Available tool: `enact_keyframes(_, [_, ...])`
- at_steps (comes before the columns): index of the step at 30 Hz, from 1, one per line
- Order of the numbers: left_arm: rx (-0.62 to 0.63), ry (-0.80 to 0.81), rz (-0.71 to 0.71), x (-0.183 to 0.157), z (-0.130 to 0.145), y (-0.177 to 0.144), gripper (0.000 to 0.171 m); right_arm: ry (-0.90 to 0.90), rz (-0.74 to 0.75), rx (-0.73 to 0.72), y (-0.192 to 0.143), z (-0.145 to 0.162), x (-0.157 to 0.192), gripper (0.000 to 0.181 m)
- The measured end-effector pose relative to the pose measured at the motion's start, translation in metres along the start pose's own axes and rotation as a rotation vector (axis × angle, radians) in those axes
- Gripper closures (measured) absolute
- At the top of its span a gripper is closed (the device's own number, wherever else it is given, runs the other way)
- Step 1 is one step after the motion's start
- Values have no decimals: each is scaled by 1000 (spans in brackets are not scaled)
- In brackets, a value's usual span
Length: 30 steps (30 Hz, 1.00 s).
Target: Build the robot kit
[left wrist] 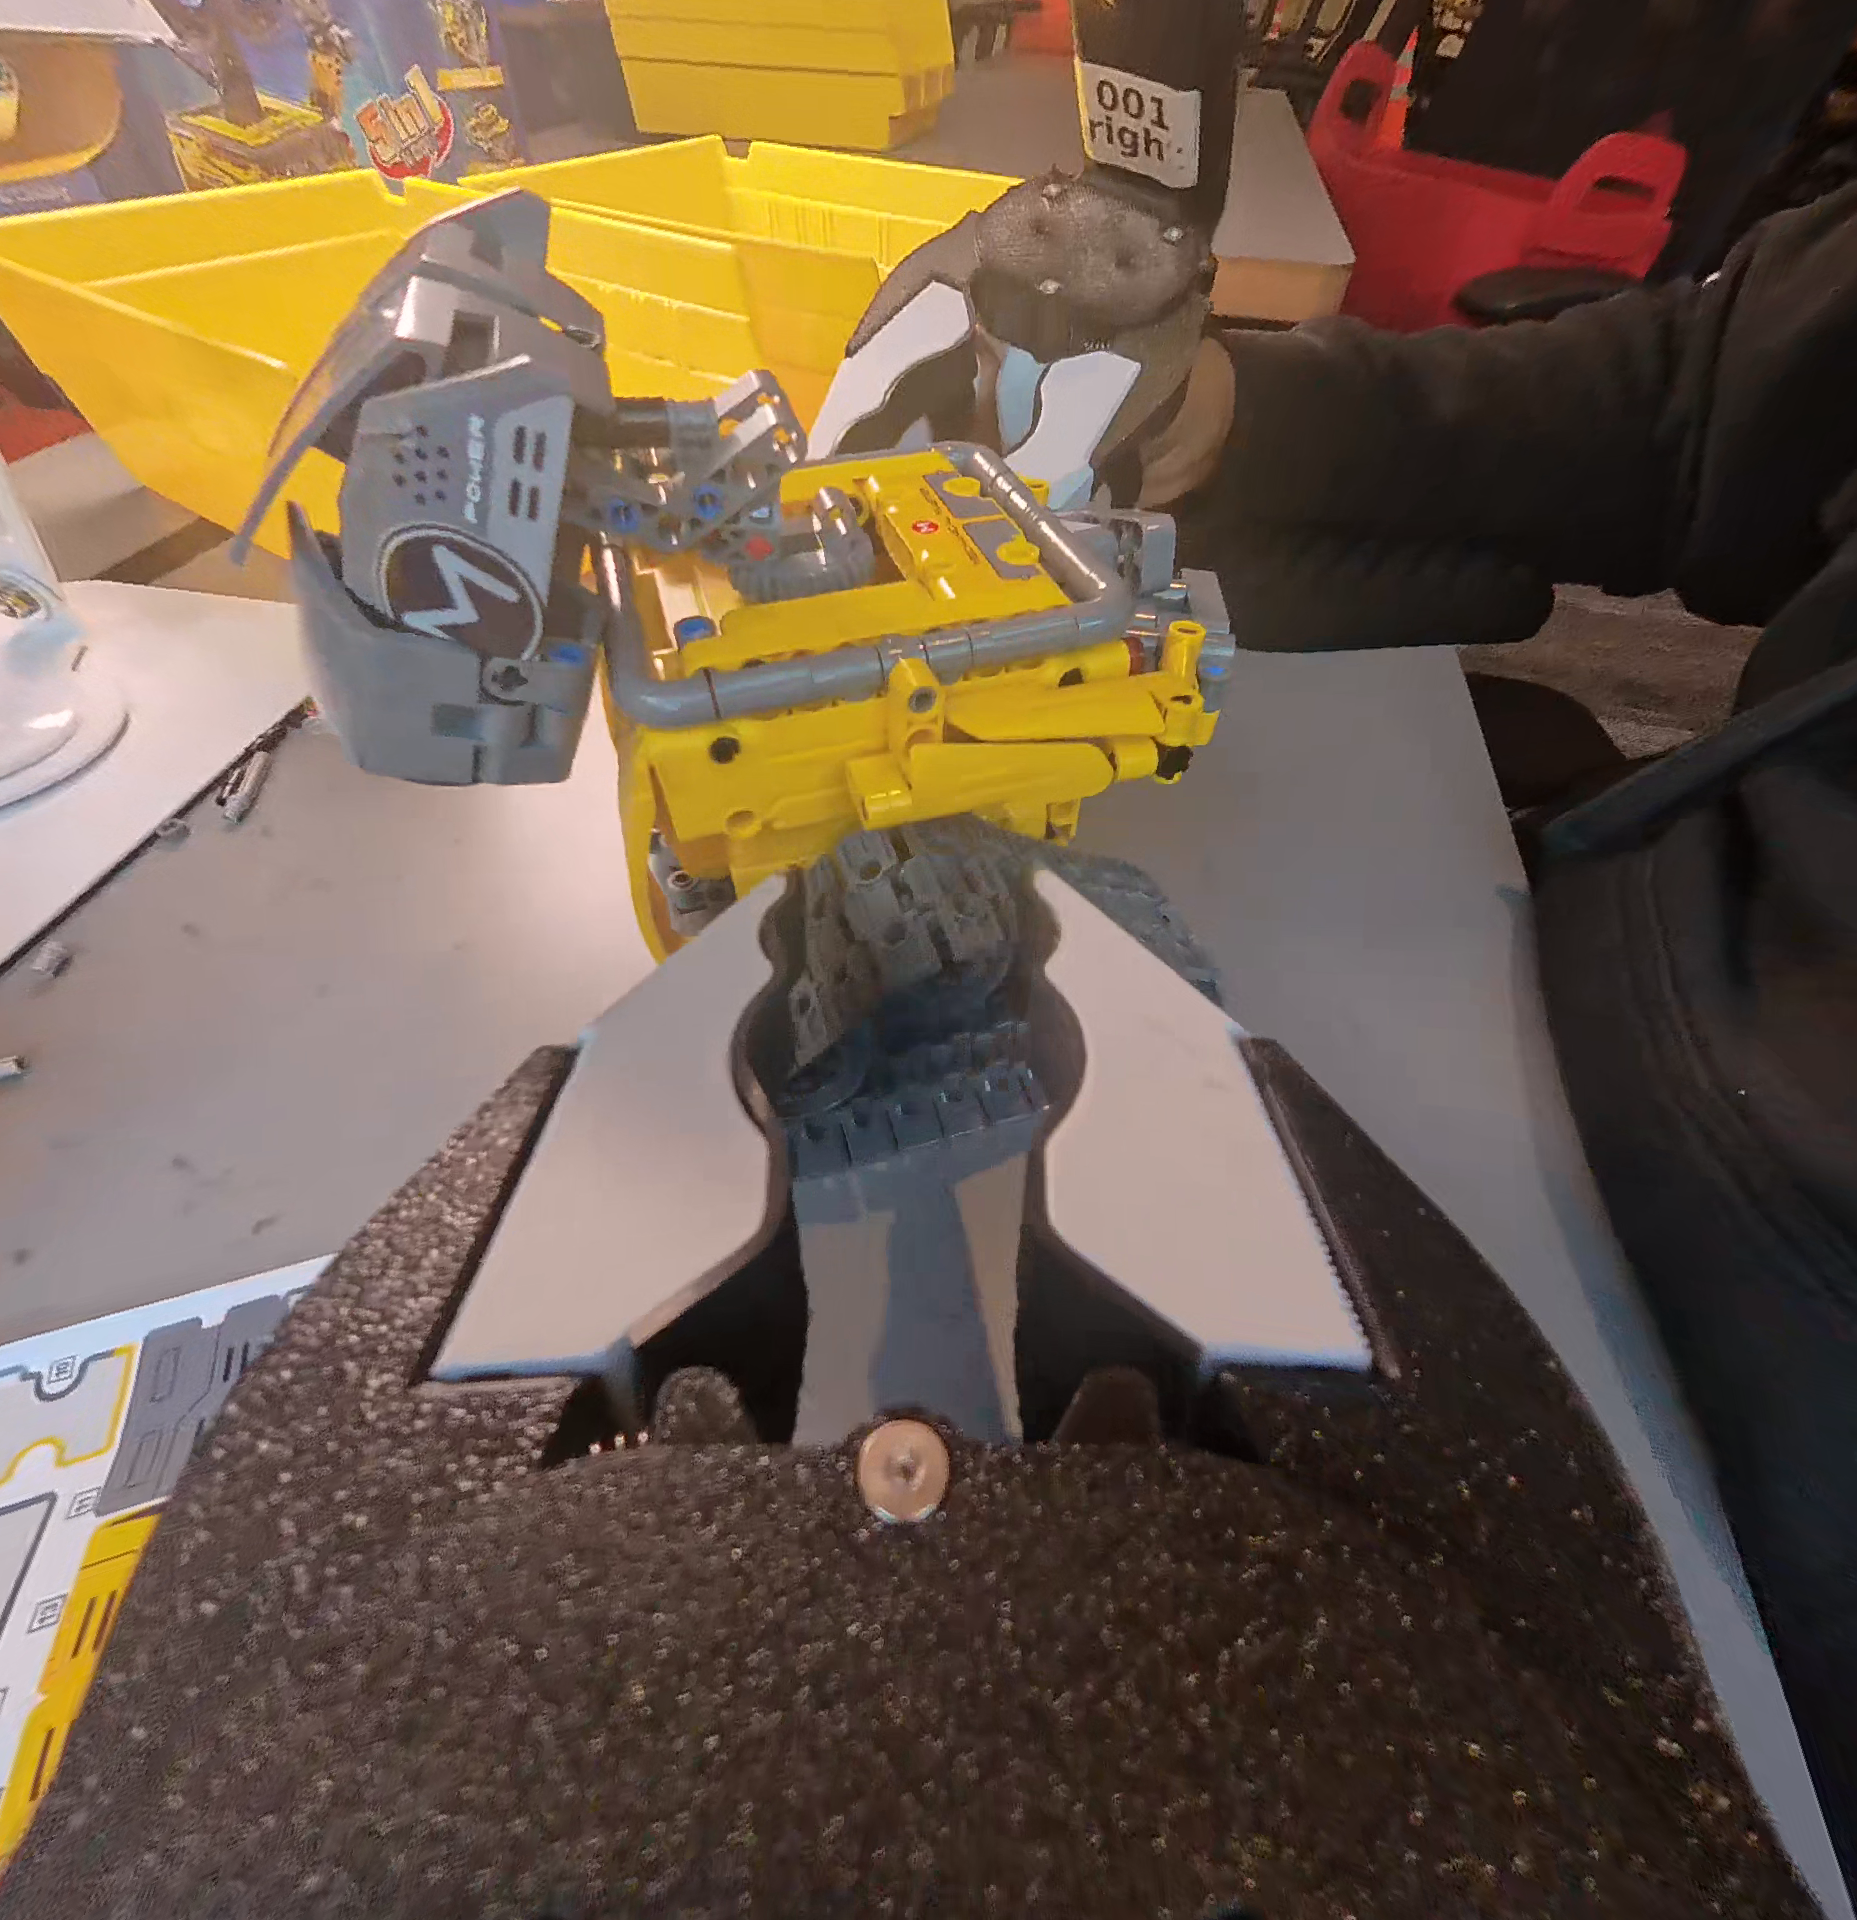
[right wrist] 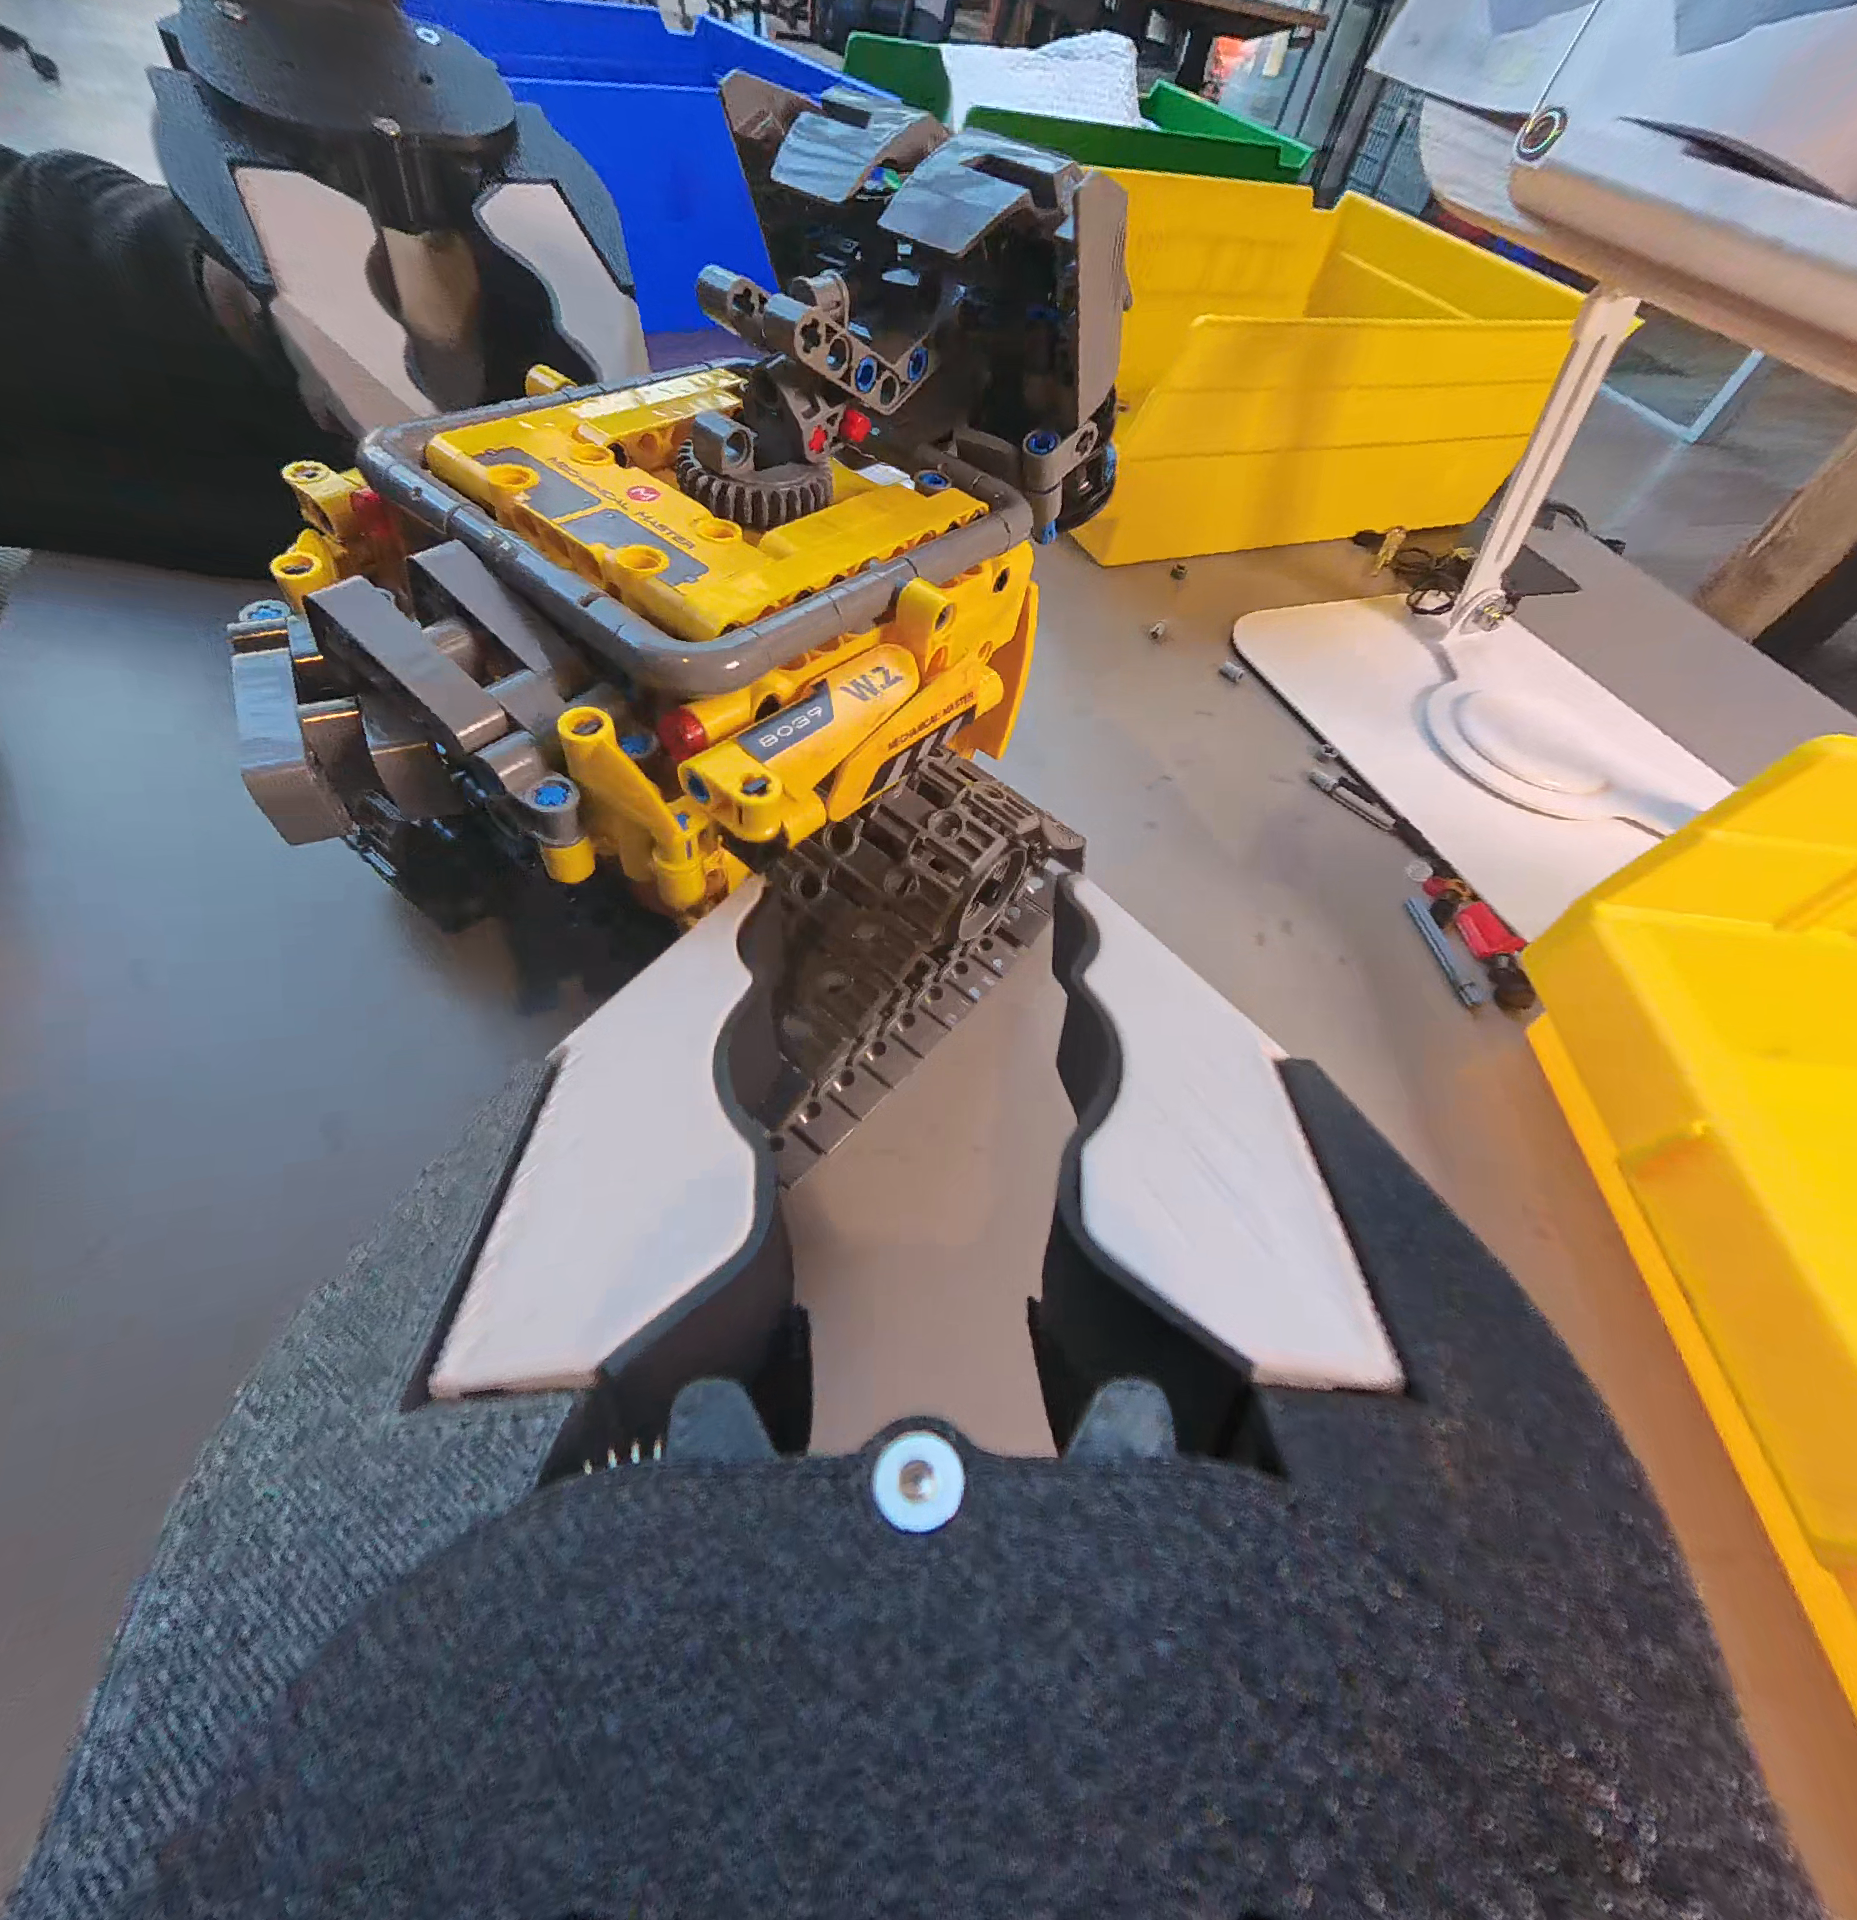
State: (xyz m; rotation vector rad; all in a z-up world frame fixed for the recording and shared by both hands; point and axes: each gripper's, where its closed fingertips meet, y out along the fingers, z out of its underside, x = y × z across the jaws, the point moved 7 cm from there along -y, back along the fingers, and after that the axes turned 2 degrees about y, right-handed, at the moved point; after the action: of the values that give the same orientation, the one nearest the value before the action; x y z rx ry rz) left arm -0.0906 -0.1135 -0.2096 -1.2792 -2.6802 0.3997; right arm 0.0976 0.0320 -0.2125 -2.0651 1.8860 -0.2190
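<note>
The left tongs (left wrist: 908, 914) and right tongs (right wrist: 908, 904) are each clenching a grey track of the yellow brick-built robot model (right wrist: 695, 561), held just above the table (right wrist: 176, 1039). Only the right wrist view is showing blue bins (right wrist: 633, 135).

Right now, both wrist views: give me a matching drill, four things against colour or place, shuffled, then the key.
Things:
1. toy's body
2. toy's head
3. tracked base
4. lamp base

Descriptions:
A. white, flat on the table
B. grey, tilted up beside the yellow bins
C. dark, between the right gripper's fingers
D. yellow, ringed by a grey tube

Pairs: 1-D, 2-B, 3-C, 4-A
</note>
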Motion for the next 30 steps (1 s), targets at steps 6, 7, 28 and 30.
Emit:
enact_keyframes(6, [70,48,54,-11,5,9,85,-10,-80,18,-23,3,0,124])
enact_keyframes(7, [105,74,40,-12,9,13,87,-6,-109,43,-25,5,3,124])
enact_keyframes(28, [51,56,-90,16,12,-9,113,-80,-219,64,-4,12,39,154])
enact_keyframes(30, [-13,36,-105,19,5,-16,112,-61,-241,24,-8,8,38,154])
